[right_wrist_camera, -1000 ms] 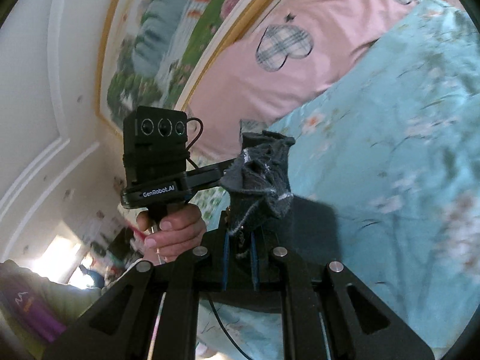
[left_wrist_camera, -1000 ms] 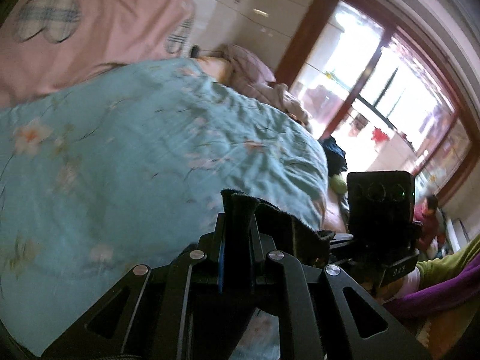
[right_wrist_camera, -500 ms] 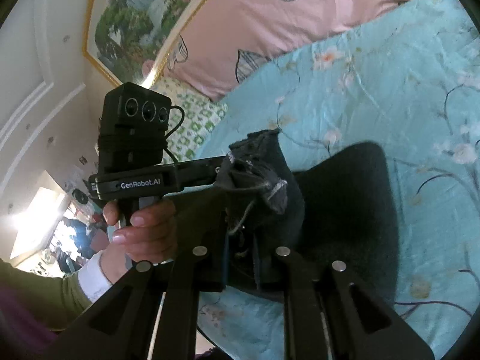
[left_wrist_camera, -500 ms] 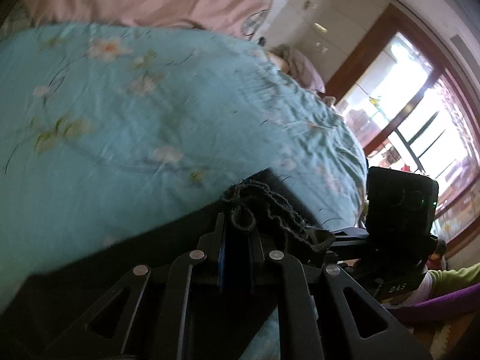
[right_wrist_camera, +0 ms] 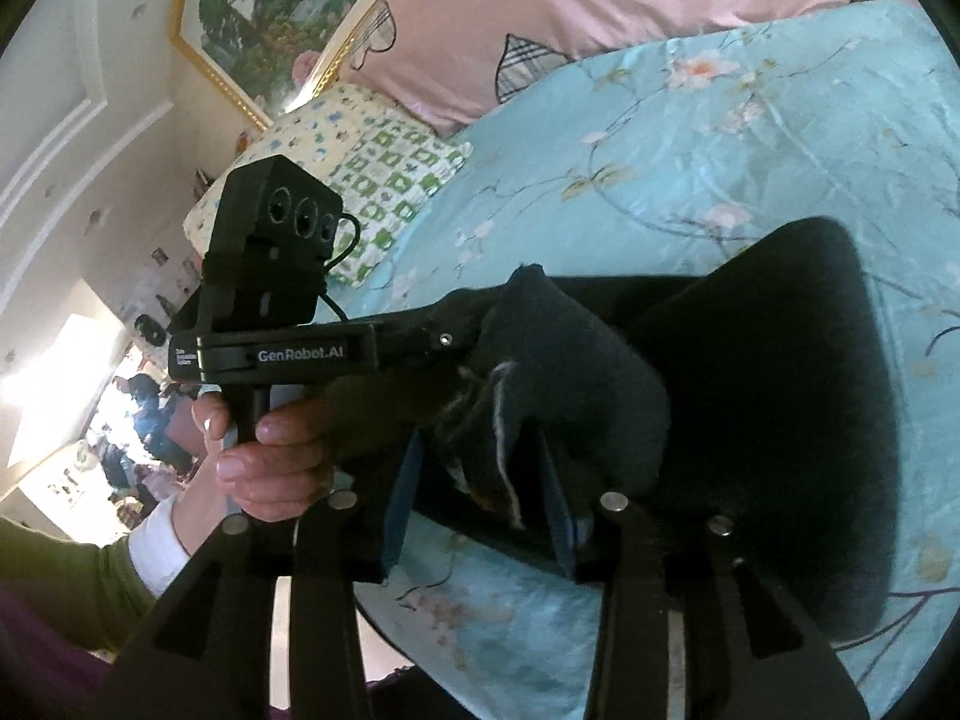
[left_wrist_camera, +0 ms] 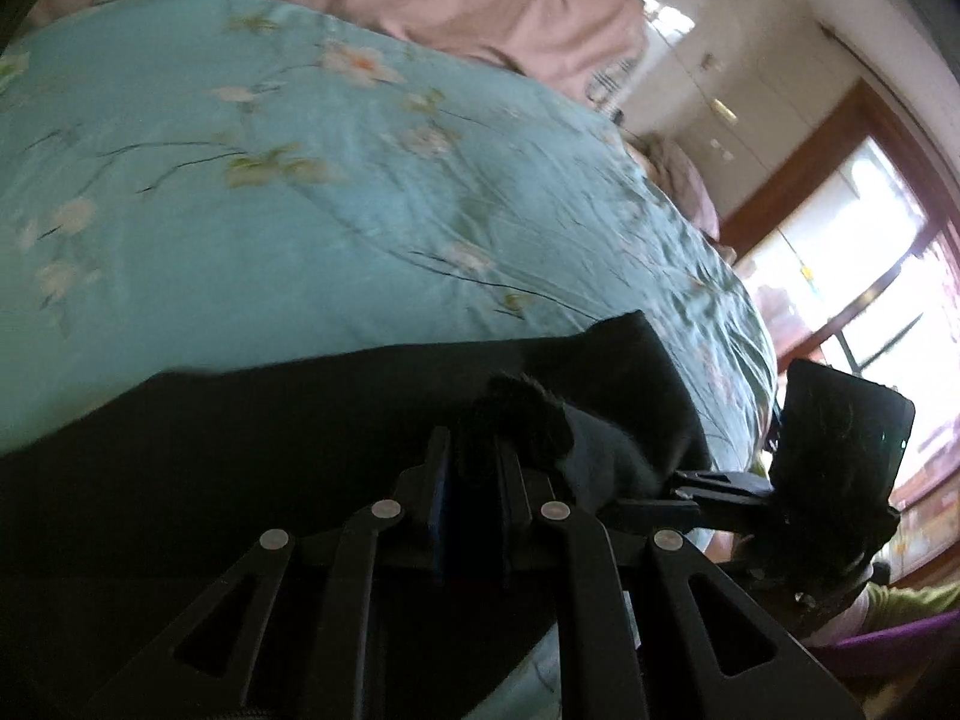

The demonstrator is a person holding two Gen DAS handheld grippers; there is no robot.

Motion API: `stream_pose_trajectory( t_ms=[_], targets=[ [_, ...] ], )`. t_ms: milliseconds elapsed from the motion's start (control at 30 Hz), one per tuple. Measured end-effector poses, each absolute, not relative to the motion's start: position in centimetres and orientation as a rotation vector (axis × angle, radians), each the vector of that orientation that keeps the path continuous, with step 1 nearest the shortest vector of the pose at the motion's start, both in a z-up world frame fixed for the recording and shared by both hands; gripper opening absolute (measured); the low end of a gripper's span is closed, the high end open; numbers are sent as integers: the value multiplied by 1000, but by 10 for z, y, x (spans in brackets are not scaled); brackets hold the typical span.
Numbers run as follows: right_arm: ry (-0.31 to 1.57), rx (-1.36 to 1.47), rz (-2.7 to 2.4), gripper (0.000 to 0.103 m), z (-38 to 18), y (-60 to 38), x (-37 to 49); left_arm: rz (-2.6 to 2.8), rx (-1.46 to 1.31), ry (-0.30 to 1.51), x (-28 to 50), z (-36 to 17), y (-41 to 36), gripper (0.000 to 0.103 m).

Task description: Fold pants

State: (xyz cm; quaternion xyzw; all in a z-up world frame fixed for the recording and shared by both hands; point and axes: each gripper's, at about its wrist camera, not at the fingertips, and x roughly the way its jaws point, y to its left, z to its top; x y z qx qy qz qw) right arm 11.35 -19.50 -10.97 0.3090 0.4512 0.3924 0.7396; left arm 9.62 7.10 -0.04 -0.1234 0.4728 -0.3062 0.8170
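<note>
The black pants [left_wrist_camera: 252, 432] lie spread on the teal flowered bedspread [left_wrist_camera: 300, 192]; they also show in the right wrist view [right_wrist_camera: 780, 396]. My left gripper [left_wrist_camera: 471, 456] is shut on a bunched edge of the pants, low over the bed. My right gripper [right_wrist_camera: 480, 468] has its jaws parted, with a frayed fold of the pants [right_wrist_camera: 540, 360] loose between them. The left gripper's body [right_wrist_camera: 276, 348] and the hand holding it show in the right wrist view. The right gripper's body [left_wrist_camera: 834, 450] shows in the left wrist view.
Pink pillows [right_wrist_camera: 600, 6] and a green patterned pillow [right_wrist_camera: 384, 174] lie at the head of the bed. A framed painting [right_wrist_camera: 264, 6] hangs on the wall. A heap of pinkish clothes [left_wrist_camera: 678, 180] lies at the bed's far side, near a wood-framed glass door [left_wrist_camera: 852, 276].
Both grippers have come down toward the bed, laying the pants flat on the bedspread. The right gripper's jaws have opened from shut on the fabric. The left stays shut.
</note>
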Motion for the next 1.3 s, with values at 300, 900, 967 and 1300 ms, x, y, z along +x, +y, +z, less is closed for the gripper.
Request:
stream_pose_trajectory(
  t_ms=[300,900,967,1300],
  targets=[
    [965,674,948,41,-95,-181,113,-462,-379,967,59,6,121,17],
    [943,567,1079,50,-67,-133,146,-63,-673,849,-36,10,220,31],
    [945,552,1104,50,-64,-122,150,1,-687,834,-48,11,231,42],
    [962,466,1200,58,-56,-72,166,212,-699,795,-82,10,266,54]
  ],
)
